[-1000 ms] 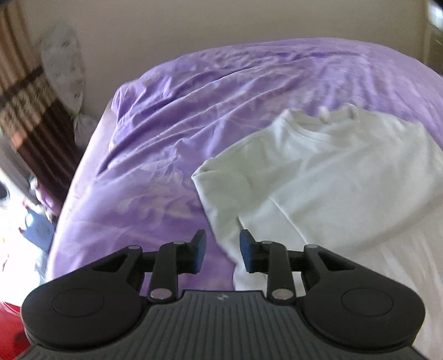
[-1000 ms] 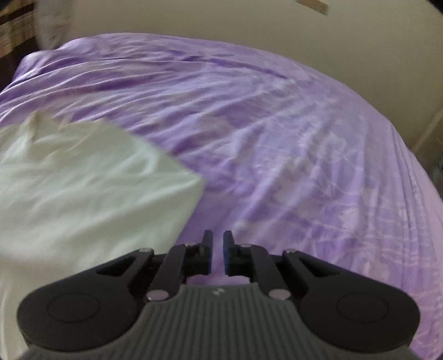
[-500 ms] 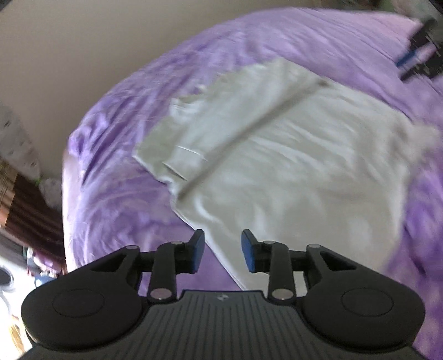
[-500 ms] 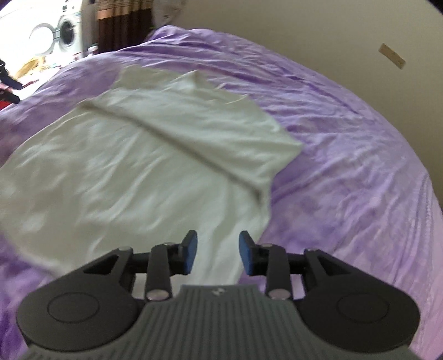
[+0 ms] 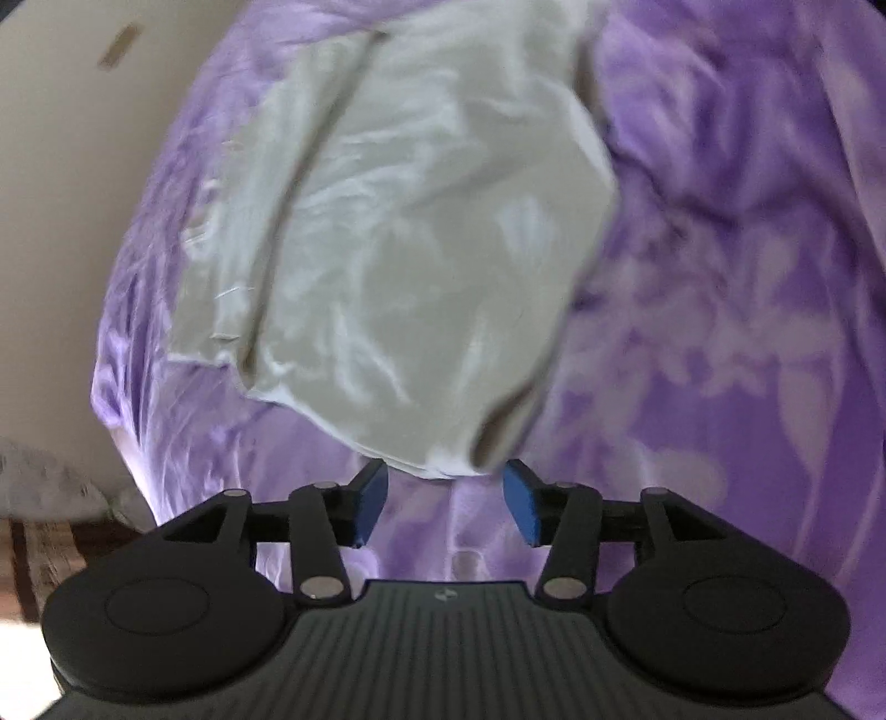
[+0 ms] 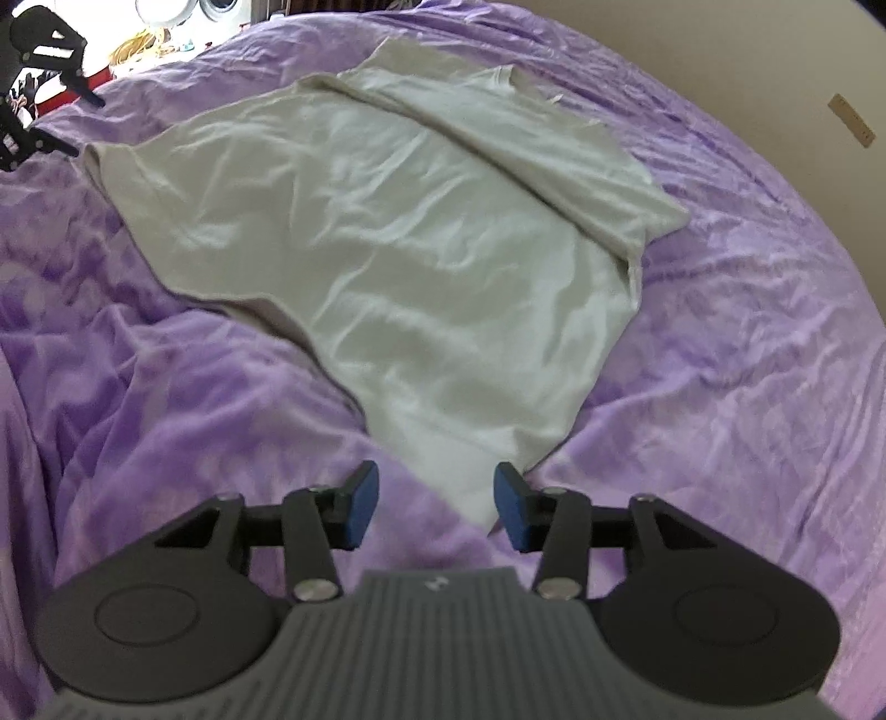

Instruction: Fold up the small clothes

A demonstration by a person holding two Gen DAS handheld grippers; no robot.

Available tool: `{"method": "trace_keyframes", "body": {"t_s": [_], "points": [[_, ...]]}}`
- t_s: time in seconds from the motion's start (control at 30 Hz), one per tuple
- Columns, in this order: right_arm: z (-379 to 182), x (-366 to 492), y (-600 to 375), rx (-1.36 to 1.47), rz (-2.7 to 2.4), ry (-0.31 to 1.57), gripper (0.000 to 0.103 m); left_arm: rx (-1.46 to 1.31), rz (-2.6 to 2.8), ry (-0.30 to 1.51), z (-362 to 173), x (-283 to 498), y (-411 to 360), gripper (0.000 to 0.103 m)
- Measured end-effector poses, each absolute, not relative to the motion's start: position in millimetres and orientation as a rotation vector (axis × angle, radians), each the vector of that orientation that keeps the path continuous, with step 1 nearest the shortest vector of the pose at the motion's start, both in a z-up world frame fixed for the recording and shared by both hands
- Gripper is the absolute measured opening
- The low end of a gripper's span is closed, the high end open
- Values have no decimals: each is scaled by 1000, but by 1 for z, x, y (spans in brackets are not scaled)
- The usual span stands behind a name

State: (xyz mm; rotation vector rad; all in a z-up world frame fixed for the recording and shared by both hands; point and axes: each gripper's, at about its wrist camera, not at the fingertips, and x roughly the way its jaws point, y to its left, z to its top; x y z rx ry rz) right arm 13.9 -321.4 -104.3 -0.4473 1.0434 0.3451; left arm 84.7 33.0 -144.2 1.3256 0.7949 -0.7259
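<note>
A small white T-shirt lies spread on the purple bedspread, one side folded over along a lengthwise crease. My right gripper is open, its blue pads on either side of the shirt's nearest hem corner, just above the cloth. In the left wrist view the same shirt is blurred; my left gripper is open with another corner of the shirt just ahead of its fingertips. The left gripper also shows at the far left of the right wrist view.
The purple bedspread is wrinkled all around the shirt. A beige wall stands behind the bed. A washing machine and clutter lie past the bed's far left edge.
Both grippers have swung round to the shirt's hem end and dropped close to its corners. Both jaws have opened wider; the right one was nearly shut a second ago.
</note>
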Motion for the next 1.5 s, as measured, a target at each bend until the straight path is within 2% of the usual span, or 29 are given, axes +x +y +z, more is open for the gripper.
{"method": "trace_keyframes", "body": {"t_s": [0.17,0.23,0.27,0.3,0.4,0.5,0.77,0.93,1.2,1.27,1.33,1.37,1.47,1.5], "points": [[-112,11,-324,-477,333,1053,44,1435,-746,782,-168,85,26,56],[-116,12,-327,-476,330,1062,45,1451,-742,782,-176,90,19,51],[-117,13,-328,-475,329,1066,45,1457,-737,788,-178,93,16,43],[-119,14,-329,-477,331,1069,45,1456,-731,792,-179,92,12,29],[-119,14,-328,-500,333,1065,45,1433,-723,793,-178,87,8,6],[-120,12,-324,-534,344,1061,47,1345,-690,777,-165,89,9,4],[-119,7,-317,-645,410,1048,47,899,-567,790,-96,124,25,4],[-120,9,-312,-720,452,1034,47,750,-516,798,-65,143,25,4],[-115,40,-288,-538,510,1016,47,580,-504,824,-32,172,24,4],[-123,45,-271,-533,526,1010,50,556,-498,826,-26,177,25,3],[-135,52,-257,-542,522,1005,60,536,-482,832,-19,182,26,3],[-141,55,-253,-543,525,1014,60,537,-476,832,-18,184,26,3],[-158,61,-248,-591,488,1045,57,545,-467,830,-16,186,29,3],[-159,62,-251,-596,475,1049,49,539,-466,833,-16,187,32,3]]}}
